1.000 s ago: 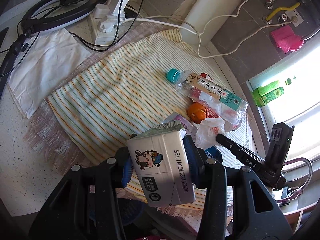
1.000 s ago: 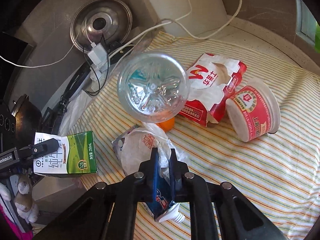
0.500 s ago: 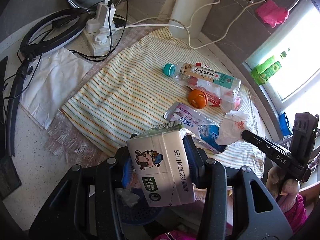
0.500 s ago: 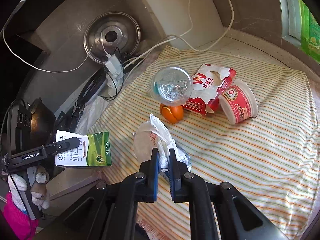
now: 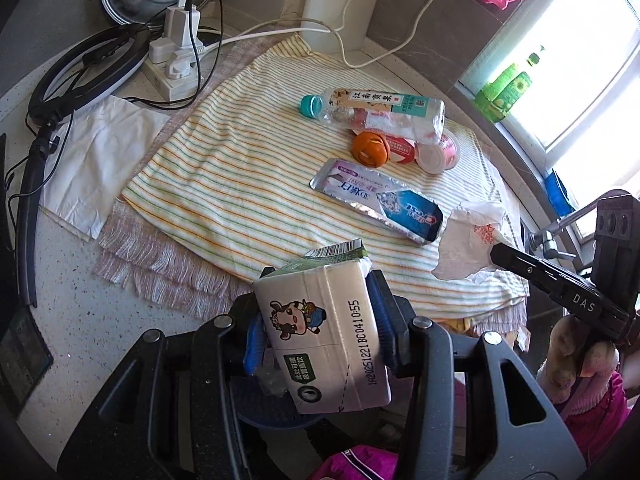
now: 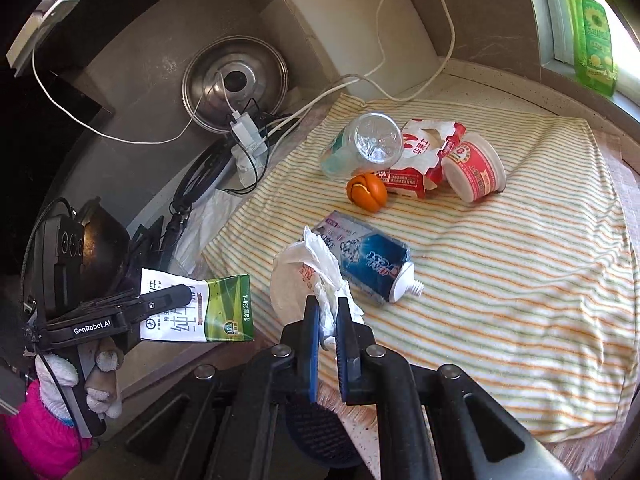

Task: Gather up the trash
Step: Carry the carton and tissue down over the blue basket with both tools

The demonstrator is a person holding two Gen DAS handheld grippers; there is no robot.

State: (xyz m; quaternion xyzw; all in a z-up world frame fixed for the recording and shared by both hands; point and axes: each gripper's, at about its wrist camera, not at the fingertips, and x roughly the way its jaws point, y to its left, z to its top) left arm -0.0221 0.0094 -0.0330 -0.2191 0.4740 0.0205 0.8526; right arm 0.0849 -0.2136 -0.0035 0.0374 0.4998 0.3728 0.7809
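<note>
the left gripper (image 5: 320, 340) clamps a white and green milk carton (image 5: 324, 336) between its blue pads, jaws partly apart to the carton's width, off the near edge of the worktop (image 5: 104, 320) above a dark blue mesh basket (image 5: 272, 408). the right gripper (image 6: 328, 344) is pinched almost closed on a crumpled white tissue wrapper (image 6: 308, 276), lifted over the near edge of the striped cloth (image 6: 500, 280). on the cloth lie a flattened toothpaste tube (image 6: 368, 260), an orange peel (image 6: 366, 192), a clear plastic bottle (image 6: 360, 148), a red and white paper bag (image 6: 424, 160) and a red cup (image 6: 474, 168), clustered toward the far edge.
</note>
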